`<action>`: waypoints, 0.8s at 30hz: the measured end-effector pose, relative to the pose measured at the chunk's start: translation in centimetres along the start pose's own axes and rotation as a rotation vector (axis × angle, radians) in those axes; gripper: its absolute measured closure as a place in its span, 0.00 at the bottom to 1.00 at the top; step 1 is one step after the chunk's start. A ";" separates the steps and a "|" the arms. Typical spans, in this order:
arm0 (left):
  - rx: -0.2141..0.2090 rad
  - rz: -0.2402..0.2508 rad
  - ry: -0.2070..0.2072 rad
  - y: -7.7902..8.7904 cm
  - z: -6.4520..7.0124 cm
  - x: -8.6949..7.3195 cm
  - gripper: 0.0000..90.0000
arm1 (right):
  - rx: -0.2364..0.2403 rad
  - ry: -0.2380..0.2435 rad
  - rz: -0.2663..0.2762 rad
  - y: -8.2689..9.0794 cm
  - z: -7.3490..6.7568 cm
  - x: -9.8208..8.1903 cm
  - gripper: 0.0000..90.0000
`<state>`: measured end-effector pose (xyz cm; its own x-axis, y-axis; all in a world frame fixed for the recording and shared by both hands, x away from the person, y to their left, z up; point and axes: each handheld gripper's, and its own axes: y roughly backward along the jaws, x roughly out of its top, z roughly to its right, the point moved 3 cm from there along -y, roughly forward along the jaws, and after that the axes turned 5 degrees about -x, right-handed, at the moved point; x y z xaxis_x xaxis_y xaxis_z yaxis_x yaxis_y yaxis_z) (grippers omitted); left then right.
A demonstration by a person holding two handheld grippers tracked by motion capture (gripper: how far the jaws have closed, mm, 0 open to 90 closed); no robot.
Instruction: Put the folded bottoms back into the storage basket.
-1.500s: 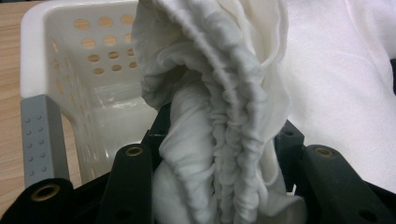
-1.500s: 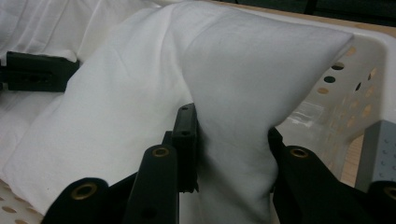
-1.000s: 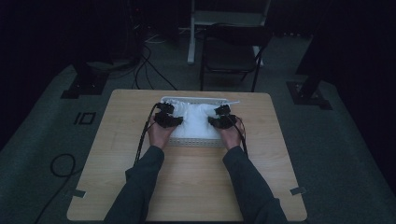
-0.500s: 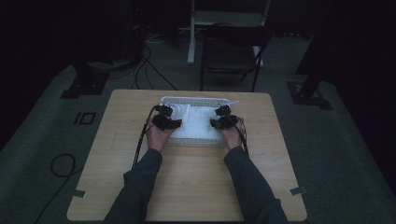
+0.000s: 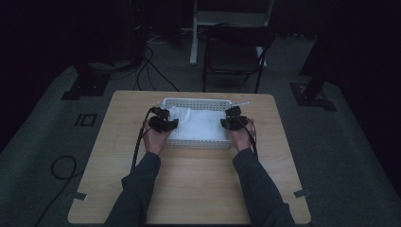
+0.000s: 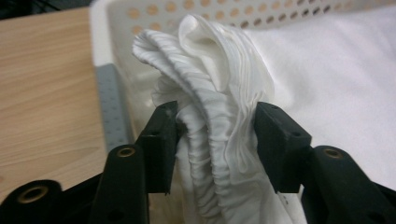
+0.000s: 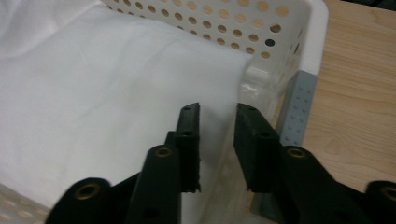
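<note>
A white perforated basket (image 5: 196, 101) stands on the wooden table (image 5: 198, 184) with a white cloth (image 5: 201, 126) lying in it. My left gripper (image 5: 173, 124) is at the basket's left end. In the left gripper view its jaws (image 6: 215, 112) have just been closing and pinch a bunched, ribbed hem of the cloth (image 6: 210, 88), which stands up above them. My right gripper (image 5: 225, 123) is at the basket's right end. Its jaws (image 7: 217, 112) have just been closing to a narrow gap with the cloth's flat right edge (image 7: 93, 93) between them, close to the basket wall (image 7: 308, 42).
The basket sits at the far middle of the table, with bare wood in front of and beside it. Grey perforated strips (image 7: 296, 112) mark its corners. A dark chair (image 5: 234, 52) and cables on the floor lie beyond the far edge.
The cloth lies flatter and more spread in the basket than a second ago. Both hands stay at the basket's ends, hardly moved.
</note>
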<state>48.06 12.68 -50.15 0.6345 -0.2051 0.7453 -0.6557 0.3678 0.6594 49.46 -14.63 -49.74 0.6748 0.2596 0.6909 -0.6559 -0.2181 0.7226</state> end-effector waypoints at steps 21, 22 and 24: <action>-0.030 0.156 0.085 4.7 -2.2 -1.0 0.56 | 0.078 -0.024 0.109 3.2 1.4 -1.4 0.75; -0.034 0.158 0.088 4.9 -2.2 -1.3 0.56 | 0.089 -0.026 0.116 3.5 1.5 -1.6 0.74; -0.040 0.164 0.097 5.4 -2.3 -2.0 0.55 | 0.097 -0.036 0.136 4.2 1.7 -2.2 0.73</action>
<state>44.24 17.13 -48.30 0.5584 -0.0519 0.8279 -0.7378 0.4253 0.5242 45.77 -17.77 -48.17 0.5951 0.1879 0.7814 -0.7072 -0.3393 0.6202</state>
